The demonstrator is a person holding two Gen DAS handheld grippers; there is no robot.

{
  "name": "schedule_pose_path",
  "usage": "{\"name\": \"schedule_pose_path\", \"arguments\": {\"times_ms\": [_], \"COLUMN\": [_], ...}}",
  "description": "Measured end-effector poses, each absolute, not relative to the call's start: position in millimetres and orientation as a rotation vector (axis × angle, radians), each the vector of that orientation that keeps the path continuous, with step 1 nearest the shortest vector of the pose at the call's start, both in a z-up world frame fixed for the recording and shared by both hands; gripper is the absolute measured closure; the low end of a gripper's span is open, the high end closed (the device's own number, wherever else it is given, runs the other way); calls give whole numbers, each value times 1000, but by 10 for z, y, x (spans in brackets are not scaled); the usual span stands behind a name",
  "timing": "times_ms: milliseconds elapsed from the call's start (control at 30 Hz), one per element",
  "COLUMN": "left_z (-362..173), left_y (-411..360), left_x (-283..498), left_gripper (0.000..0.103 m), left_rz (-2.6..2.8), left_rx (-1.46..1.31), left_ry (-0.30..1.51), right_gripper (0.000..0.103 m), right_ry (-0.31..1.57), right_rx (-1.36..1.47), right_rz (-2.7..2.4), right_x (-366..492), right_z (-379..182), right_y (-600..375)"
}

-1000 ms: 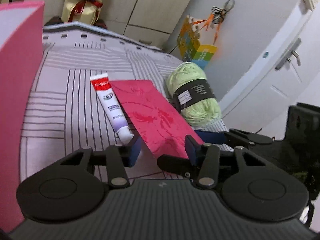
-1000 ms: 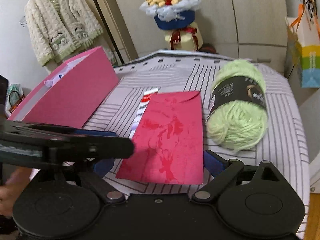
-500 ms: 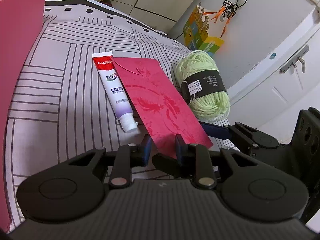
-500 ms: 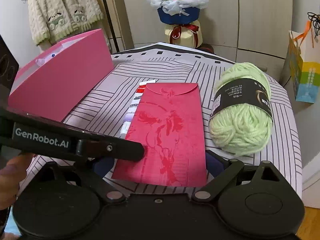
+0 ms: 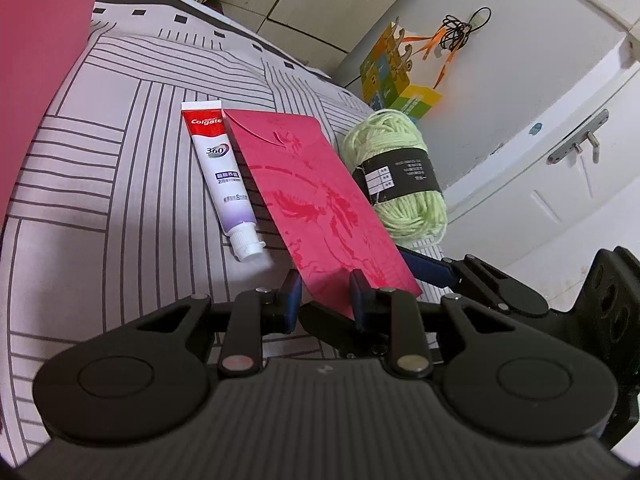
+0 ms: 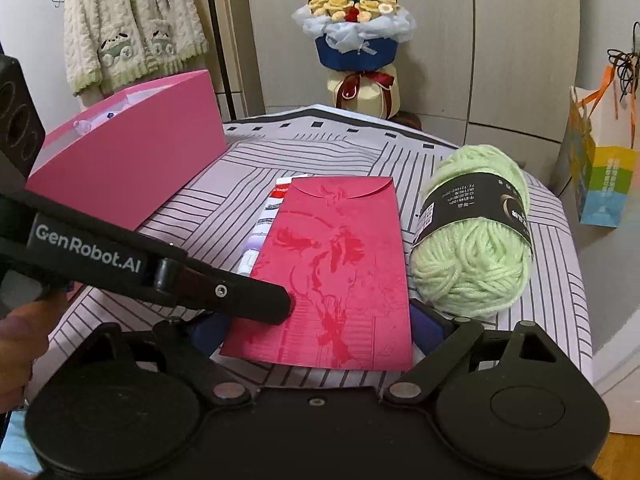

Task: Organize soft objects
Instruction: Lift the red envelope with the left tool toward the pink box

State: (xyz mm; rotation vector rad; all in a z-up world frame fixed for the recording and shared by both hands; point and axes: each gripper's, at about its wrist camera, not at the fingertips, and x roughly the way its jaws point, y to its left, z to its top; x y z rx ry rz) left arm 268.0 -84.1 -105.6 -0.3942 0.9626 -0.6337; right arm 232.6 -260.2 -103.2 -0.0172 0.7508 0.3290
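Flat red paper envelope [image 5: 316, 200] at lower centre straddled, not pinched, by parted left gripper [image 5: 325, 294]; corner to be clamped squarely, lifted flat. Right gripper [image 6: 320, 330] spread wide, empty.

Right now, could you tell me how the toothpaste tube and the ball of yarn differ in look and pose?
The toothpaste tube is flat, smooth and white with a red top; the ball of yarn is rounded, fuzzy and pale green with a black band. The tube lies left of the red envelope, partly hidden behind it in the right wrist view; the yarn sits to its right. Both rest on the striped cloth, ungripped.
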Motion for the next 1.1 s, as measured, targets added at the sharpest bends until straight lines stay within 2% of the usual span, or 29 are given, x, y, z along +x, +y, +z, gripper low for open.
{"name": "schedule_pose_path", "arguments": {"times_ms": [1100], "left_z": [-493], "left_y": [-457], "left_x": [1300], "left_gripper": [77], "left_rz": [-742], "left_rx": [-264], "left_ry": [903], "right_gripper": [9], "right_ry": [699], "right_rx": [-72], "right_rz": [333], "right_x": [892], "right_z": [-449], "right_y": [-2182]}}
